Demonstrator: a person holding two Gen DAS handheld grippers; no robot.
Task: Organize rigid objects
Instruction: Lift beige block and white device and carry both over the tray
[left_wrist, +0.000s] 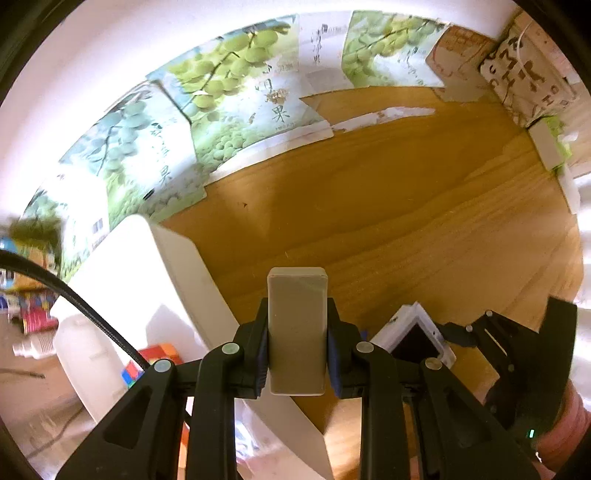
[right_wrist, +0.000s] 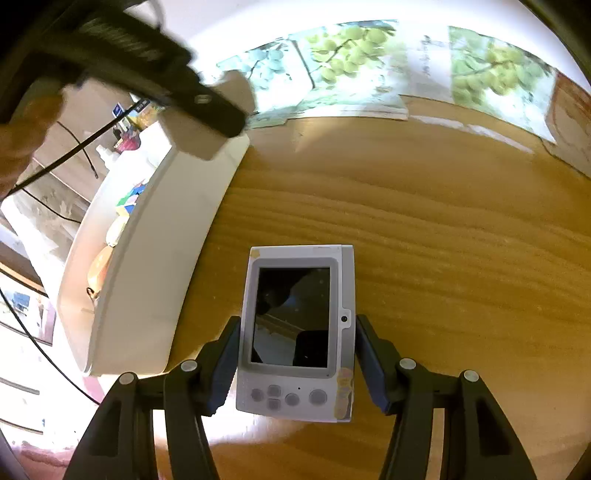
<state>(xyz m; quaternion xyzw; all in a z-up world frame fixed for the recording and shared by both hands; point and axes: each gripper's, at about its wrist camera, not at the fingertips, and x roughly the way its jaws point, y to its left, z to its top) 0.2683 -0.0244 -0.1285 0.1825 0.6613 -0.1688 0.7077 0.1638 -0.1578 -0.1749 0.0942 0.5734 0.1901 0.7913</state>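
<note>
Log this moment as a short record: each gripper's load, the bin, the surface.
left gripper: shut on grey block
right gripper: shut on small white camera, screen facing up
white bin: to the left on the table, colourful items inside
wooden table: bare in the middle, fruit-print boxes along the far edge

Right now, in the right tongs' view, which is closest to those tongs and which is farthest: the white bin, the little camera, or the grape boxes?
1. Little camera, between the right tongs.
2. White bin, beside it on the picture's left.
3. Grape boxes, across the table at the far edge.
</note>
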